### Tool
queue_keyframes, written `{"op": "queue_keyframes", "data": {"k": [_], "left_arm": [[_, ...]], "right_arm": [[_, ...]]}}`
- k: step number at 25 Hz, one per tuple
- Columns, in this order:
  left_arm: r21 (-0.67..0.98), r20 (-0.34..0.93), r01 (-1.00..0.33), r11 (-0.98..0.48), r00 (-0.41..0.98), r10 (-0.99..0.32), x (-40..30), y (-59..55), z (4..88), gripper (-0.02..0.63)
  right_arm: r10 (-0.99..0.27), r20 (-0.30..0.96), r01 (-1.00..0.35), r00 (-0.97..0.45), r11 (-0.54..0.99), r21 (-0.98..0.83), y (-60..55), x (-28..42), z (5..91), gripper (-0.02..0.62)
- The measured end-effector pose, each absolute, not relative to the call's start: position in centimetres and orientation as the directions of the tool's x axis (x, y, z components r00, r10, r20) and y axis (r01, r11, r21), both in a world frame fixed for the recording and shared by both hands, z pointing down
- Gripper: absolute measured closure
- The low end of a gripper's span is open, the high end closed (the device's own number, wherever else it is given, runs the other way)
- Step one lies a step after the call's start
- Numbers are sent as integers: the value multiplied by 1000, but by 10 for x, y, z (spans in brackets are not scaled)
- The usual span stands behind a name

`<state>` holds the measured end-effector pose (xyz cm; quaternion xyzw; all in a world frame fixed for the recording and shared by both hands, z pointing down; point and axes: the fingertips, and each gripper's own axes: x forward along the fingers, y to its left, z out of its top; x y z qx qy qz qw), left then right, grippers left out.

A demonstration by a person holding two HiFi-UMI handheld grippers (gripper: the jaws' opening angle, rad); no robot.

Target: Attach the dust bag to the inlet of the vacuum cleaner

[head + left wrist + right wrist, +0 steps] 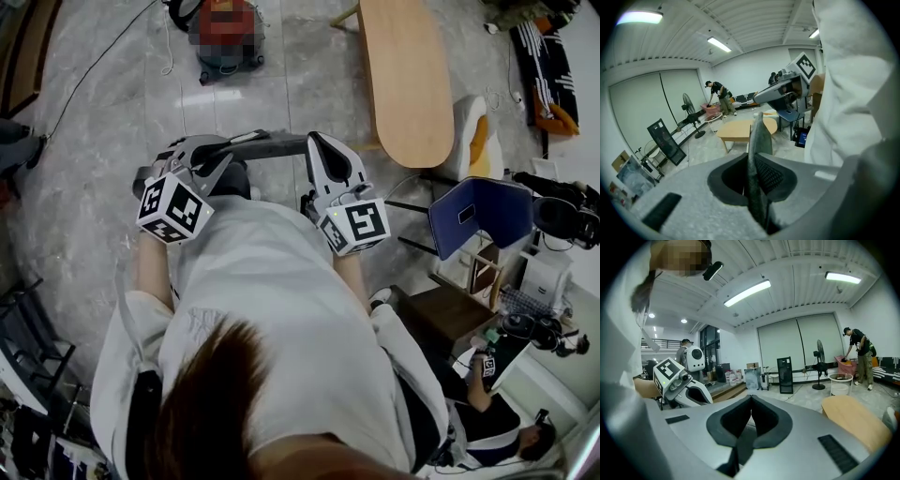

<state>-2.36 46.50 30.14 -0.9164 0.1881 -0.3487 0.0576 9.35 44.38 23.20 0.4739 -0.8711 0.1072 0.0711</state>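
The dust bag [272, 145] is a flat grey fabric piece held in front of the person's white shirt. My left gripper [225, 157] is shut on it. In the left gripper view the dust bag [759, 140] stands edge-on between the pads of the left gripper [755, 164] and rises above them. My right gripper [315, 141] is at the bag's other end, level with the left one. In its own view the right gripper [751, 398] has its pads pressed together and no fabric shows between them. The red and dark vacuum cleaner [225, 42] stands on the marble floor farther ahead, partly blurred out.
A long oval wooden table [408, 75] stands ahead on the right, with a blue chair [478, 216] nearer. A standing fan [819, 364], a black panel [785, 375] and a person bent over a pink bin [858, 355] are across the room. Someone sits at the lower right [487, 412].
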Motion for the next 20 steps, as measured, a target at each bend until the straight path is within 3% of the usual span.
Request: {"op": "queue_keyframes", "data": {"k": [20], "left_arm": [[-225, 639, -244, -943, 694, -332, -73, 322, 297, 566]], "right_arm": [[-853, 229, -878, -469, 478, -19, 298, 53, 194, 594]]}}
